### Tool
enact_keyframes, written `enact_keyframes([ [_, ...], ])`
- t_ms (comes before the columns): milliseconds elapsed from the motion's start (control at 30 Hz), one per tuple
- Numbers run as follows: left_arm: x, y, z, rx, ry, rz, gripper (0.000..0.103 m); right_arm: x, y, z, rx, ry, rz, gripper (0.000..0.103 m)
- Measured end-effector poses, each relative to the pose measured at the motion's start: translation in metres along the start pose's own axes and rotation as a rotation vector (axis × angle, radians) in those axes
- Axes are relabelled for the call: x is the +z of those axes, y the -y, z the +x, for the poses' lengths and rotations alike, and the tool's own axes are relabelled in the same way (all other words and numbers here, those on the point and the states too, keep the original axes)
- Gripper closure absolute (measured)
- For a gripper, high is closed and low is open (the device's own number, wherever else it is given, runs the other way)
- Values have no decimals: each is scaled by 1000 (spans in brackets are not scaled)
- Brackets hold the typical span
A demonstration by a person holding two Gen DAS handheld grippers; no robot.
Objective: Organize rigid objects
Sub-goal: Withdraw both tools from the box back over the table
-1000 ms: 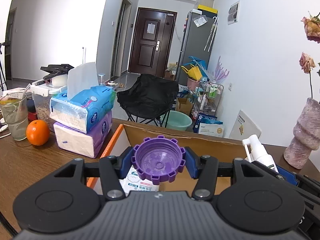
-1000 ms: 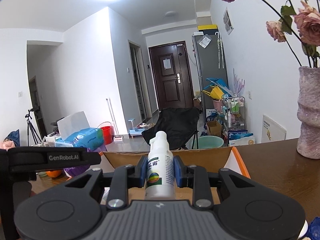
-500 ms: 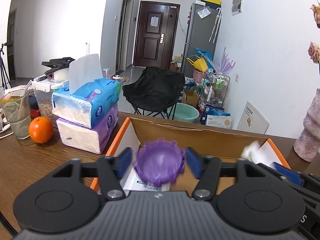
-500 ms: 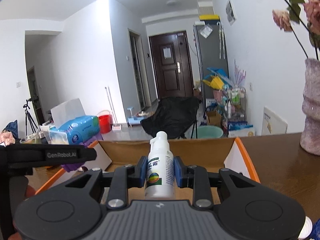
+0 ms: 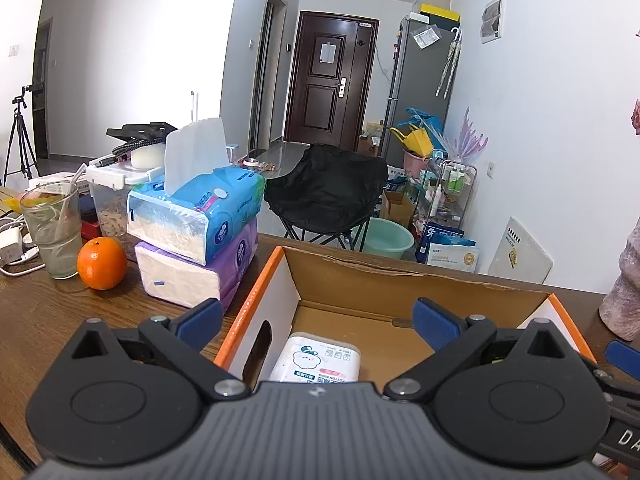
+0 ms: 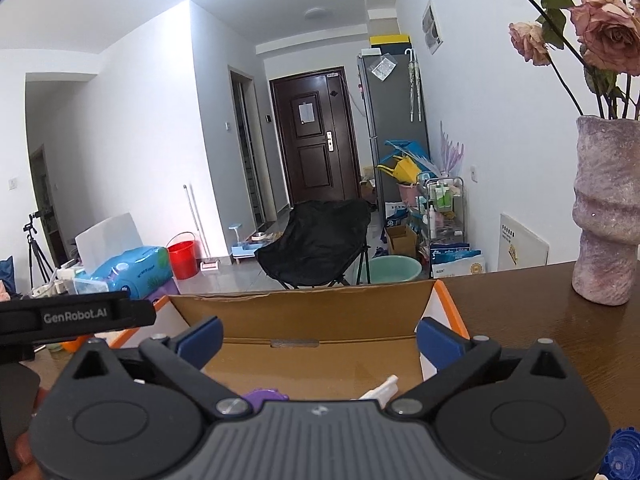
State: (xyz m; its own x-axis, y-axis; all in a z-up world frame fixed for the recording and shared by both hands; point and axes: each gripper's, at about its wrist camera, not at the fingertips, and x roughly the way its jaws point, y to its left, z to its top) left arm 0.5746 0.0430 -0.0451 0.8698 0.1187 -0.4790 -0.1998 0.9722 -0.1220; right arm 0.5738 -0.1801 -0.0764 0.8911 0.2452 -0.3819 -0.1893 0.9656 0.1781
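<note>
While the left gripper [image 5: 318,318] hangs over the cardboard box [image 5: 400,280], its jaws have just swung wide apart with nothing between them, and a cotton bud pack [image 5: 316,358] lies on the box floor below. Seen from the right wrist, the right gripper [image 6: 319,339] has likewise just opened fully and holds nothing; the purple cap [image 6: 262,396] and the white spray bottle [image 6: 380,390] lie inside the box beneath it.
</note>
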Motion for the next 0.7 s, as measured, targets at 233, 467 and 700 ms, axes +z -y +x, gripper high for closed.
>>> enact_keyframes([
  [233, -1, 0, -5, 8, 10, 9, 0, 1, -5, -1, -6, -9, -18, 0],
  [467, -6, -5, -18, 20, 14, 4, 0, 2, -8, -15, -9, 5, -39, 0],
  [700, -12, -10, -38, 25, 19, -6, 0, -1, -7, -33, -12, 9, -60, 0],
])
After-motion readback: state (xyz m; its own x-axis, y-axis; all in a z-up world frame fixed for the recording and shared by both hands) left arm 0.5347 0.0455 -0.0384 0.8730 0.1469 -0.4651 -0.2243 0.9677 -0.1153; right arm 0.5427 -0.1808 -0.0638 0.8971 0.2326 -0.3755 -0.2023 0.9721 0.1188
